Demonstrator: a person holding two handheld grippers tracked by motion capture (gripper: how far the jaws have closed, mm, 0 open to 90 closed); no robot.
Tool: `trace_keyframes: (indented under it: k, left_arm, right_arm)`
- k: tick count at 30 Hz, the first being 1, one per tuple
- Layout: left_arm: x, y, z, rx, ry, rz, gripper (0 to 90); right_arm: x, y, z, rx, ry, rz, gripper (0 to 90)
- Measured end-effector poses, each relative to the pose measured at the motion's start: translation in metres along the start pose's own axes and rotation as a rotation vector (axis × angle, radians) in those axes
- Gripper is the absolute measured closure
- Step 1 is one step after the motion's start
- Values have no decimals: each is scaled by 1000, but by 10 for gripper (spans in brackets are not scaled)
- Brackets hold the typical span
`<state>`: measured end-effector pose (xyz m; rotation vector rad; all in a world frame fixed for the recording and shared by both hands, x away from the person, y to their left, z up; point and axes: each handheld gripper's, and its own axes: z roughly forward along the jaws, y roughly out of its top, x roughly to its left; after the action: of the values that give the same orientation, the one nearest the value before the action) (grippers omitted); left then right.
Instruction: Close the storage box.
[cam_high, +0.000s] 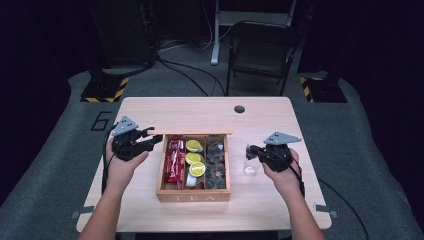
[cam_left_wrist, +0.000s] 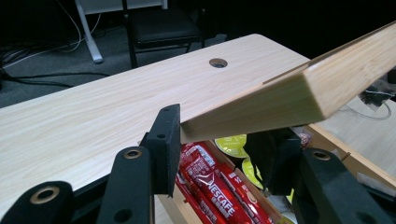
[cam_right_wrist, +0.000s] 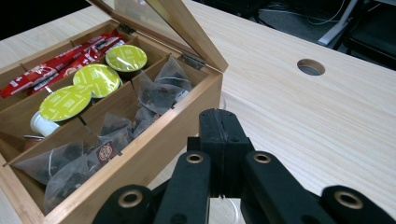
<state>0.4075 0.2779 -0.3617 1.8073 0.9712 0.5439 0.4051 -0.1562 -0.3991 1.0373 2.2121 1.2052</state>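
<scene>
A wooden tea box stands in the middle of the table, its lid raised. My left gripper is shut on the lid's left corner; in the left gripper view the lid sits between the pads. Inside the box lie red Nescafe sticks, green-topped capsules and dark tea bags. My right gripper hovers just right of the box, jaws shut with nothing between them. A small clear cup stands on the table under it.
The table has a round cable hole near its far edge. A folding chair stands behind the table, with cables on the floor. Bare tabletop lies on both sides of the box.
</scene>
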Motion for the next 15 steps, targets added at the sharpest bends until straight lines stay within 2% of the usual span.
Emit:
trace_keyframes:
  k: [4,6,15]
  left_arm:
    - [0,0,0,-2,2,0,556]
    - [0,0,0,-2,1,1,557]
    - [0,0,0,-3,2,0,556]
  right_arm:
    - [-1,-2,3,16,-25,-2,900]
    - [-2,-3,4,27,-26,-9,900]
    - [-8,-11,11,52,-34,13,900]
